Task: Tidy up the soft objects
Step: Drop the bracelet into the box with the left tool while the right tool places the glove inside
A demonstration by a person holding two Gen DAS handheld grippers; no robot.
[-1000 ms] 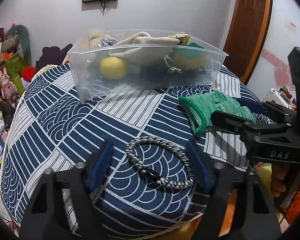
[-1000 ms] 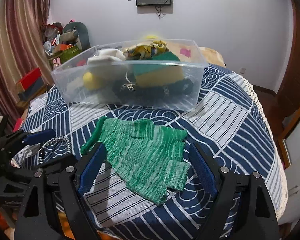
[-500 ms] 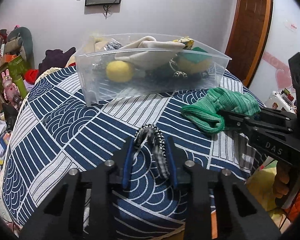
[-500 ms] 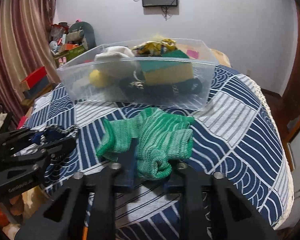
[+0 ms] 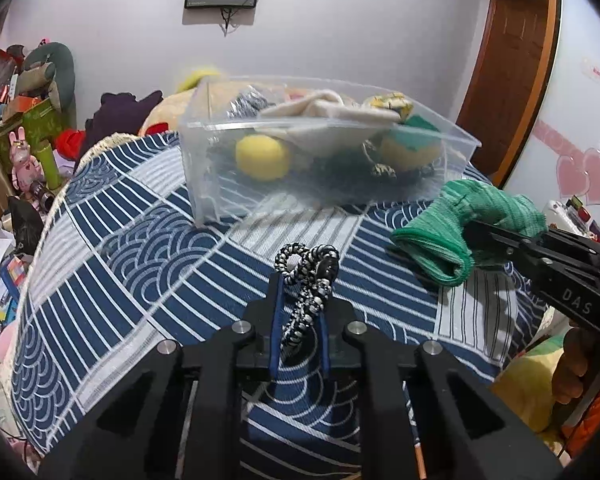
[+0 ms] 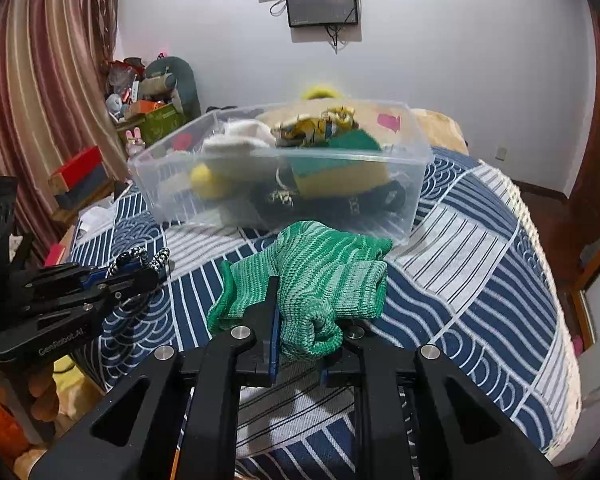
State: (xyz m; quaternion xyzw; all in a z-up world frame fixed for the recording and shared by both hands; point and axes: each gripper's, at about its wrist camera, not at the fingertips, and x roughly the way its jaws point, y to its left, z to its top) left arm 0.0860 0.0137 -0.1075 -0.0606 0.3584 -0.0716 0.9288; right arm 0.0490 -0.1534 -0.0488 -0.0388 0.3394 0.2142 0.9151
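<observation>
A black-and-white braided bracelet (image 5: 289, 259) is bunched upright between the blue pads of my left gripper (image 5: 302, 284), which is shut on it just above the blue-and-white tablecloth (image 5: 140, 248). To its right, my right gripper (image 5: 486, 236) is shut on a green knitted glove (image 5: 436, 240). In the right wrist view the glove (image 6: 328, 264) is crumpled between that gripper's (image 6: 306, 312) pads, and the left gripper (image 6: 148, 270) holds the bracelet (image 6: 140, 257) at the left. Behind both stands a clear plastic bin (image 5: 204, 172).
The bin (image 6: 414, 200) holds a yellow ball (image 5: 262, 158), a cream cloth (image 5: 324, 110), a yellow-green sponge (image 6: 336, 172) and dark items. Toys and boxes (image 5: 32, 128) crowd the left. A wooden door (image 5: 508, 64) is at the right. A hand (image 5: 572, 368) grips the right tool.
Both grippers closed: the left on the bracelet, bunching its flat loop upright, the right on the glove, crumpling it. Both objects now sit slightly raised off the cloth.
</observation>
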